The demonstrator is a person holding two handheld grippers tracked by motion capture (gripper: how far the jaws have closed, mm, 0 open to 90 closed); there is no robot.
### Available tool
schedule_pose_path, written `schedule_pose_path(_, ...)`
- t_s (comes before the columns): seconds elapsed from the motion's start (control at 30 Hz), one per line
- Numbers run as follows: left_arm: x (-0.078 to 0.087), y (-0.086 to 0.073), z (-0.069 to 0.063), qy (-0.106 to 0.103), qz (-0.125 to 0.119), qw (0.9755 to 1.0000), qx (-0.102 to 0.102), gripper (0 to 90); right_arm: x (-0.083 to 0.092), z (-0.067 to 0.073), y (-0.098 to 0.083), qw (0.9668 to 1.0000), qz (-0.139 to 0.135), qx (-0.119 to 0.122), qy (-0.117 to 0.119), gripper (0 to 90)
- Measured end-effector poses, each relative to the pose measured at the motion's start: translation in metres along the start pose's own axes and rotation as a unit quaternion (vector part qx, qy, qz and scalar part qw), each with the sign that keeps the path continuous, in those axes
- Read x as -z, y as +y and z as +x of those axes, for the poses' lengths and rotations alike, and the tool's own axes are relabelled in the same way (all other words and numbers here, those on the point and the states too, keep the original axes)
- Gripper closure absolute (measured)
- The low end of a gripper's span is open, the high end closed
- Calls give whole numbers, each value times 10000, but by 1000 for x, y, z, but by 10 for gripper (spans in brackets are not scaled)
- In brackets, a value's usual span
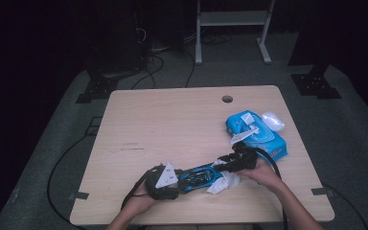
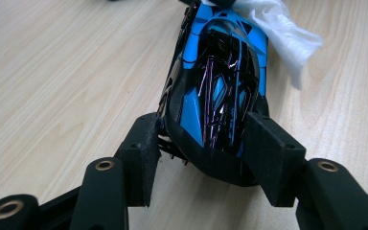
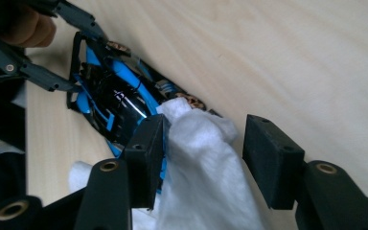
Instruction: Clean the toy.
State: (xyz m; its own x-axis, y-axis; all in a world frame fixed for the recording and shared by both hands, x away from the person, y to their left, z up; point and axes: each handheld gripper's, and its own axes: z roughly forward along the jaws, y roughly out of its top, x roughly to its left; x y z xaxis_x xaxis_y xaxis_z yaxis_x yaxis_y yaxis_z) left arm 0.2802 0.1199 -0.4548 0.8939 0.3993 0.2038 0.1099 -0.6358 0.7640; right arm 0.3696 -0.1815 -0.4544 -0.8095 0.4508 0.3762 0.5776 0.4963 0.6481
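Note:
A blue and black toy car (image 1: 199,176) lies on the wooden table (image 1: 172,120) near its front edge. My left gripper (image 2: 203,153) is shut on one end of the car (image 2: 220,96), a pad pressed to each side. A crumpled white wipe (image 1: 223,183) rests against the car's other end. My right gripper (image 3: 208,143) stands open around that wipe (image 3: 201,163): the wipe brushes the left pad, and a gap shows before the right pad. In the right gripper view the car (image 3: 115,103) lies beyond the wipe, with the left gripper's fingers (image 3: 43,79) on it.
A blue pack of wipes (image 1: 258,134) with a sheet sticking out lies at the right, beside a white rounded object (image 1: 273,120). A round cable hole (image 1: 227,99) sits near the table's far edge. Cables trail off the front edge.

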Motion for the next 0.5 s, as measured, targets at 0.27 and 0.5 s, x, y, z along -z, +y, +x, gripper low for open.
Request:
schedule_pose_path(0.27,1,-1,0,-1,-8,10000,-54,467,-8,-4,-1,9984,111,-136,537,521)
schedule_pose_path(0.5,-4,0,16,-266,262,9972,647,267,-2,0,-7,9990,-141,113,406,566)
